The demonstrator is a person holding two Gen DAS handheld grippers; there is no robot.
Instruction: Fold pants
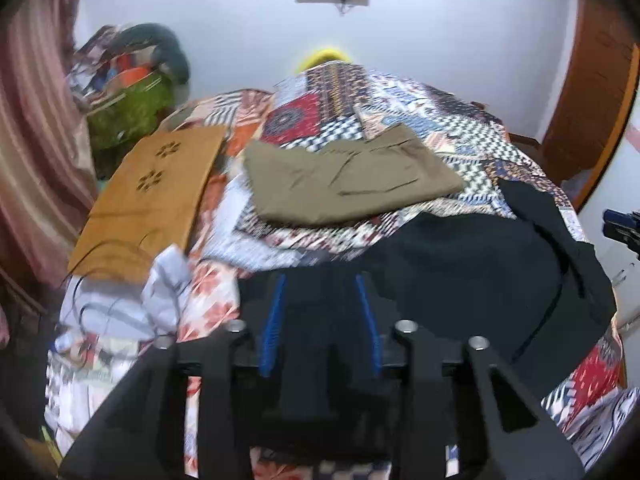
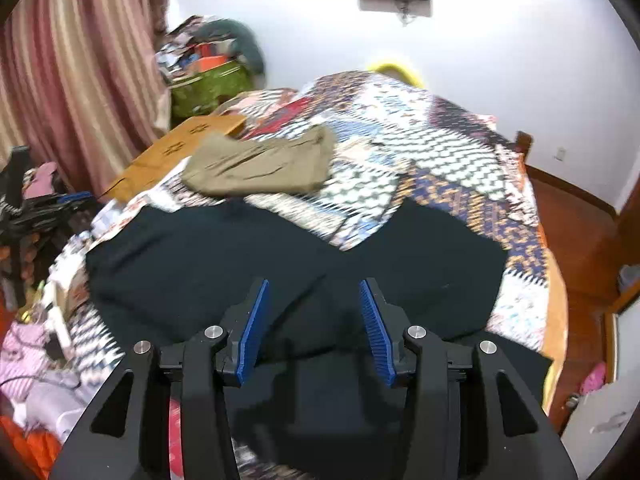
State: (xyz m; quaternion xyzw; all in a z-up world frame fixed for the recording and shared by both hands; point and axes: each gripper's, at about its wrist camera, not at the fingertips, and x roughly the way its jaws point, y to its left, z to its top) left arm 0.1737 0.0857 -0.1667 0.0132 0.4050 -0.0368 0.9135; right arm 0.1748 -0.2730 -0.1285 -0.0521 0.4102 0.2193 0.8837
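Two pairs of pants are seen on the patterned bedspread (image 2: 440, 152). One, the olive pants (image 1: 348, 184), is already folded into a neat rectangle and lies farther up the bed, near a brown folded garment (image 1: 148, 200) at the left edge. The other, the dark pants (image 2: 240, 256), is spread across the near end of the bed, with two broad dark areas parted by a wedge of bedspread in the right wrist view; the shape suggests legs laid out or a first fold only, though the dark cloth hides its creases.

The left gripper (image 1: 320, 312) is held over the near edge of the dark pants with its blue pads apart, and nothing is pinched between them. The right gripper (image 2: 314, 312) is likewise spread above the dark cloth, with no fabric clamped.

The task is judged to be partly done: one pair is finished, and the dark pair has yet to be brought down to a compact stack. Further folds are probably needed, followed by placing it beside the olive pair. Some motion blur is present, so fine wrinkles cannot be made out.
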